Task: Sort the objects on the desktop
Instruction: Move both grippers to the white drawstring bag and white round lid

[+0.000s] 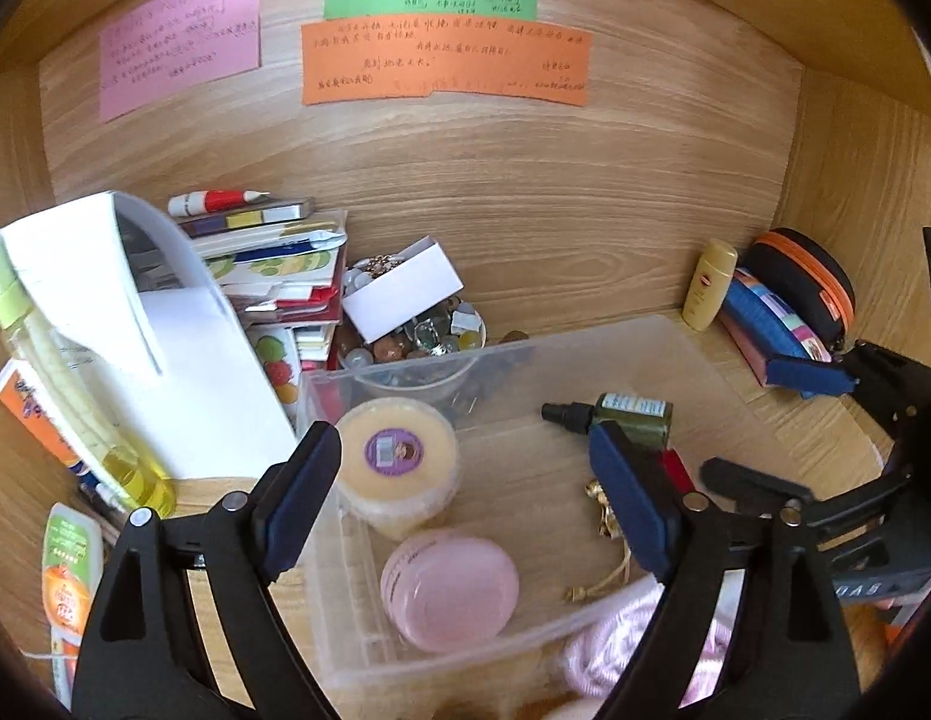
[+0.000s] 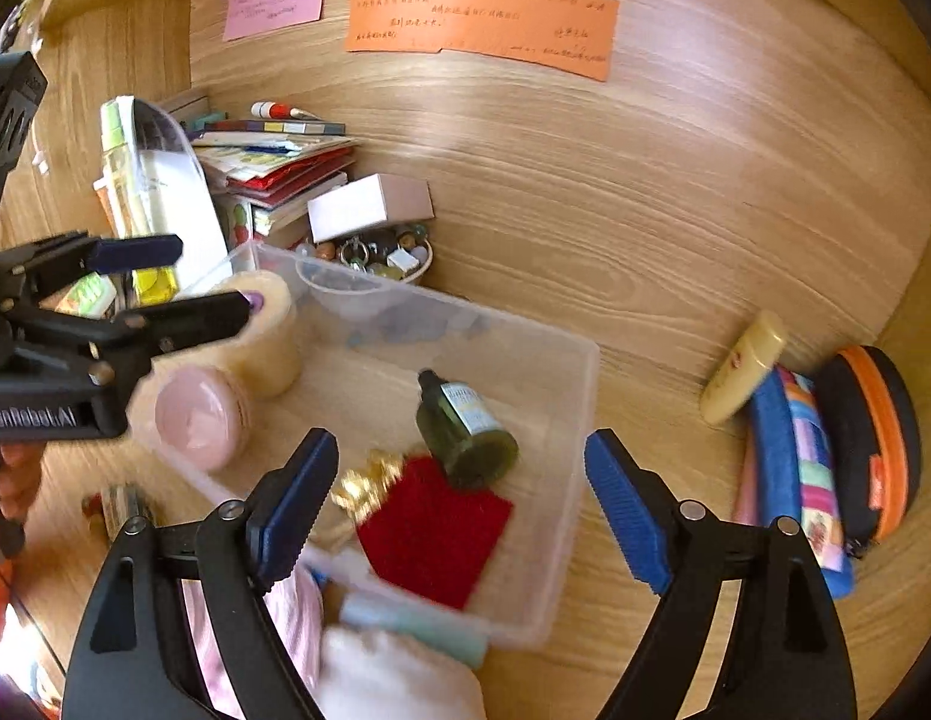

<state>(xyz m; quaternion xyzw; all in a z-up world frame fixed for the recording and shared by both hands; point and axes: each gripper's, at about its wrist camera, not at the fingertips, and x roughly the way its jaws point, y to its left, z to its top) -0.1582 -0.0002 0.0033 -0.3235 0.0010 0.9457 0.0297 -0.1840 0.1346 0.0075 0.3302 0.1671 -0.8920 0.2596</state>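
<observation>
1. Your left claw [image 1: 465, 504] stands spread wide with nothing between its pads; it hangs over the near left part of the clear plastic bin [image 1: 693, 330], with the yellow jar [image 1: 399, 462] and the pink jar [image 1: 450, 585] lying between and just beyond its fingers.
2. Your right claw [image 2: 459, 504] is likewise spread and empty, poised over the near right part of the same bin [image 2: 579, 396]. The dark green dropper bottle [image 2: 465, 426] lies just ahead of it on its side, cap pointing far-left, its base touching the red velvet pouch [image 2: 435, 528] with the gold trinket [image 2: 366, 483] at the pouch's left.
3. Everything in the bin looks already sorted, so the next pick is likely outside it. The yellow lotion bottle [image 2: 744, 369] leans far-right of the bin, beside the blue striped pouch [image 2: 795, 450] and the black-and-orange zip case [image 2: 873, 438]; your right claw is the nearer one.
4. The bin's right wall sits between that claw and the bottle, so lift clear before crossing.
5. Far left stand a book stack [image 1: 285, 276], a bowl of beads [image 1: 423, 342] with a white box [image 1: 405, 291] on it, and a white pitcher [image 1: 141, 312].
</observation>
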